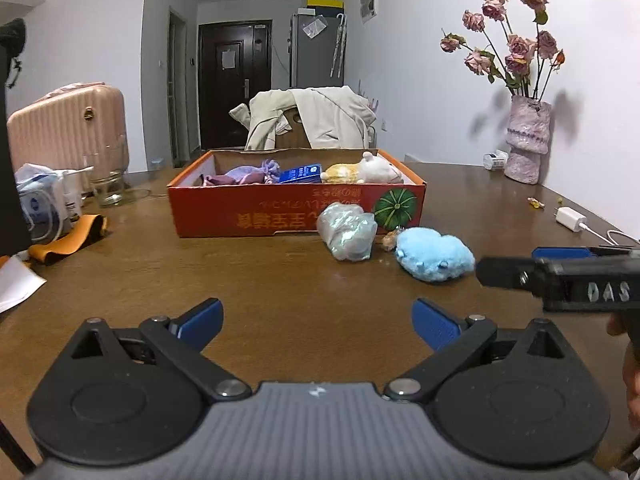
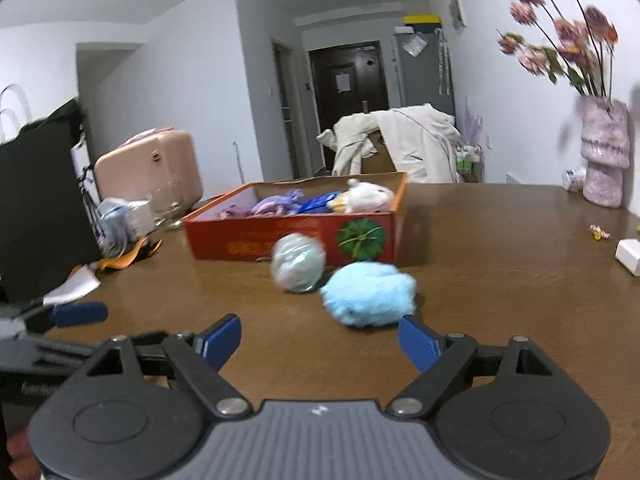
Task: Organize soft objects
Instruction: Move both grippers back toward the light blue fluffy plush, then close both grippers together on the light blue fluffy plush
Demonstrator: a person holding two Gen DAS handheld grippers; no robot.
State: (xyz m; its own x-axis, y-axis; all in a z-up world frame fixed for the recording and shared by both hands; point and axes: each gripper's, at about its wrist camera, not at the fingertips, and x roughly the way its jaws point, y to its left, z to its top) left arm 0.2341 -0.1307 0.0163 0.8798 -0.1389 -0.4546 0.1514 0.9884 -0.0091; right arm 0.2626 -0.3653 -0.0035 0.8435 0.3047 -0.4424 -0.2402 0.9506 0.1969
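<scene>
A light blue plush toy (image 1: 434, 254) (image 2: 368, 294) lies on the brown table in front of an orange cardboard box (image 1: 248, 216) (image 2: 280, 242). A pale soft item wrapped in clear plastic (image 1: 347, 231) (image 2: 298, 262) lies beside it, against the box front. Inside the box are a purple pouch (image 1: 256, 172), a blue packet (image 1: 301, 173) and a white and yellow plush (image 1: 360, 170) (image 2: 366, 198). My left gripper (image 1: 318, 322) is open and empty over bare table. My right gripper (image 2: 320, 344) is open and empty, just short of the blue plush; it also shows in the left wrist view (image 1: 516, 268).
A vase of dried roses (image 1: 526, 140) (image 2: 604, 152) stands at the back right. A white charger (image 1: 572, 218) and sweets (image 1: 536, 202) lie on the right. A glass jar (image 1: 106, 182), bags and an orange strap (image 1: 68, 238) crowd the left edge. A chair with a coat (image 1: 312, 118) stands behind the box.
</scene>
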